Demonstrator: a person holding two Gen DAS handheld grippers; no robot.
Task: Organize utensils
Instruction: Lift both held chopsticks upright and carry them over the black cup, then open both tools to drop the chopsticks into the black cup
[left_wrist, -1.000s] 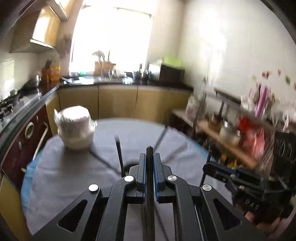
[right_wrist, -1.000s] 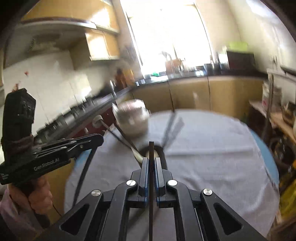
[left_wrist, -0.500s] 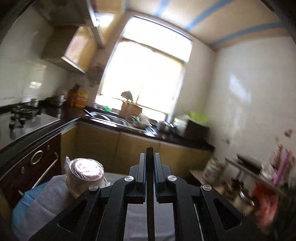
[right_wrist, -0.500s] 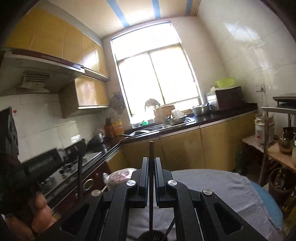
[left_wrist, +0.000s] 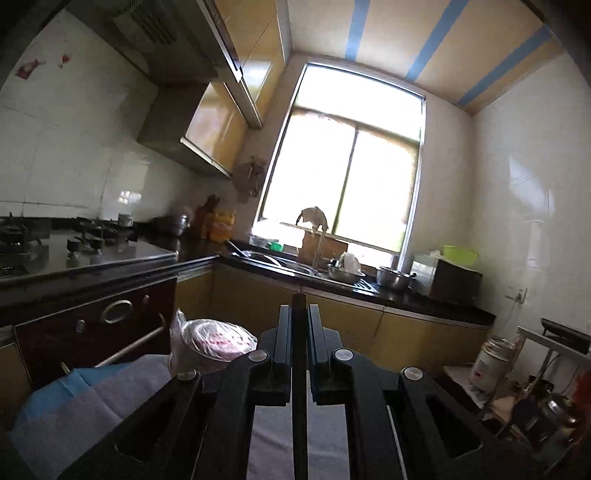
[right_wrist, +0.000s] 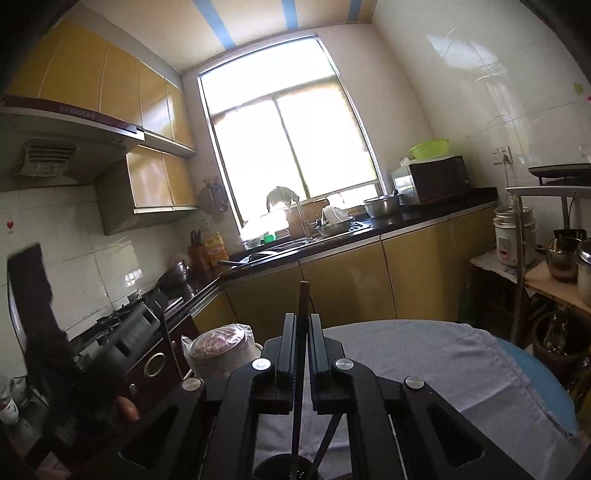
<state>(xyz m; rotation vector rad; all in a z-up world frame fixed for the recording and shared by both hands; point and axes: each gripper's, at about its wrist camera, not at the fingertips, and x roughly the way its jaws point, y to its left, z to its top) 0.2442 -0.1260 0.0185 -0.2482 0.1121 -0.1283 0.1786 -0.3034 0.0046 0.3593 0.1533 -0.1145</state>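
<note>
Between the pressed-together fingers of your left gripper (left_wrist: 298, 354) stands a thin dark chopstick (left_wrist: 298, 406), pinched upright, and your right gripper (right_wrist: 300, 350) clamps a second dark stick with a brown tip (right_wrist: 303, 295) the same way. A second ago both cameras looked down onto the table; now both are tipped up toward the bright window (right_wrist: 280, 147), so you have lifted the pair well clear of the cloth. Directly below your right gripper, at the near edge, sits the dark round utensil holder (right_wrist: 295, 469) with another stick leaning in it, so the drop into it looks like the next step.

Your work surface is a round table under a grey cloth (right_wrist: 424, 354) with a blue underlayer showing at the rim. On its far left stands a white plastic-wrapped container (left_wrist: 210, 343). Beyond run yellow cabinets under a black counter (right_wrist: 424, 218), with the gas hob on the left and a brown microwave (right_wrist: 432, 181) on the right.
</note>
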